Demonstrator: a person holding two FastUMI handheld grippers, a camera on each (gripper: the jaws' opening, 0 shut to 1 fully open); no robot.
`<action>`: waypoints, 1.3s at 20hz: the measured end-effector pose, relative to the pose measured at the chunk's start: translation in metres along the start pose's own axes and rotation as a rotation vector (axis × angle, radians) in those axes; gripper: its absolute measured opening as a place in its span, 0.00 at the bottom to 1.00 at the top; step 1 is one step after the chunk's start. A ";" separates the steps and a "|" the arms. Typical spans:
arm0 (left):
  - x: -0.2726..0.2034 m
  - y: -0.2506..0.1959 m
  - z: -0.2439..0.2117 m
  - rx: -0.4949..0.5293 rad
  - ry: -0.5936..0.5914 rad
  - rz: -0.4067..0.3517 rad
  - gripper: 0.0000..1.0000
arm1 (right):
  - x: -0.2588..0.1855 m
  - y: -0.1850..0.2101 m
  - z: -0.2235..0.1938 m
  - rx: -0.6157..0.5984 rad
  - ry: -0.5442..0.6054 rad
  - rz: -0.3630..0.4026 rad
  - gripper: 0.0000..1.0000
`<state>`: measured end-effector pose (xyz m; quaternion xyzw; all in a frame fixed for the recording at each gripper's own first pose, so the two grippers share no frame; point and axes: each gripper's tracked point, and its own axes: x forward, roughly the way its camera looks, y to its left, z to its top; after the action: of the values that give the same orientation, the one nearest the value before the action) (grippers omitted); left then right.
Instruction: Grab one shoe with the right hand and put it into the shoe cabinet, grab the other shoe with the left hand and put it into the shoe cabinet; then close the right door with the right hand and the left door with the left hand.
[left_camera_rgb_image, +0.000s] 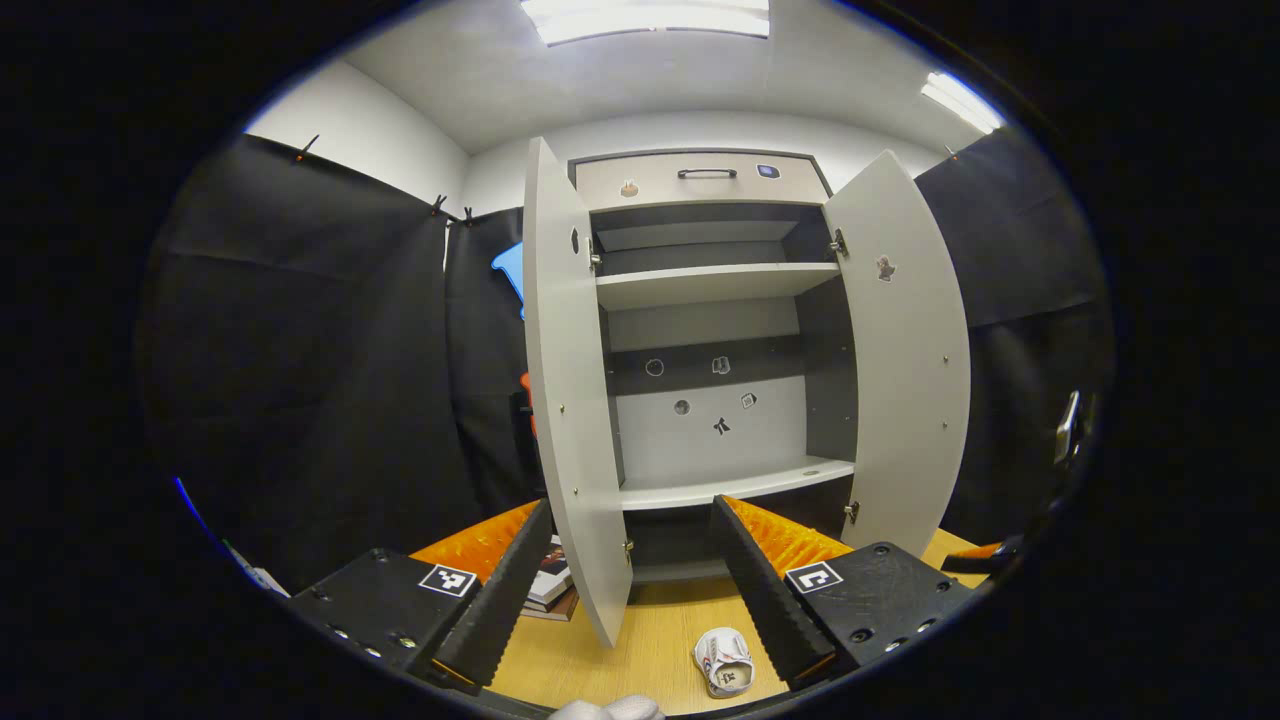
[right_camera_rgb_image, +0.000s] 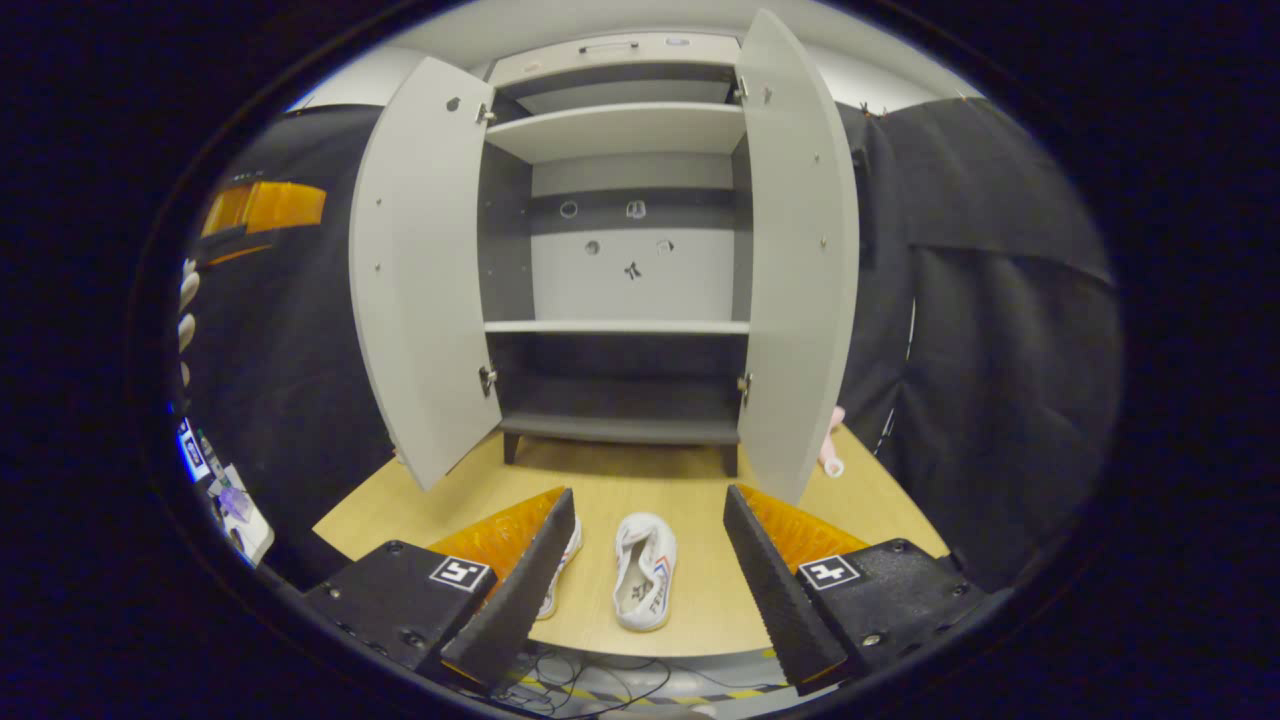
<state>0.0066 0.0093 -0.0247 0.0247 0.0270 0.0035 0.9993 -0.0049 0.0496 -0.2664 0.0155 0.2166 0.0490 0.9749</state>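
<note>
Nearest to us, the right gripper (right_camera_rgb_image: 648, 560) hangs with its jaws released and empty, and one white sneaker (right_camera_rgb_image: 644, 570) lies between them on the wooden surface (right_camera_rgb_image: 880, 510); the second sneaker (right_camera_rgb_image: 562, 560) is just beside it, partly hidden. The left gripper (left_camera_rgb_image: 628, 580) is released too. Farther, the shoe cabinet (right_camera_rgb_image: 620, 325) stands with both doors wide. We judge the first step is starting: lower the right jaws around the sneaker.

Both views face open shoe cabinet (left_camera_rgb_image: 715, 350) (right_camera_rgb_image: 620, 260) from near; left gripper view higher, right gripper view lower
</note>
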 end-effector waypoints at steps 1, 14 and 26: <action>0.000 0.001 -0.002 0.004 0.005 0.004 0.96 | 0.011 0.003 -0.027 0.002 0.053 0.005 0.97; 0.016 0.020 -0.029 0.025 0.073 0.066 0.96 | 0.142 0.032 -0.158 0.035 0.359 0.038 0.98; 0.051 0.040 -0.045 0.009 0.104 0.119 0.96 | 0.231 0.034 -0.166 0.081 0.389 -0.001 0.95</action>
<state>0.0548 0.0520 -0.0701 0.0306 0.0773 0.0638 0.9945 0.1302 0.1085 -0.5125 0.0447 0.4029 0.0418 0.9132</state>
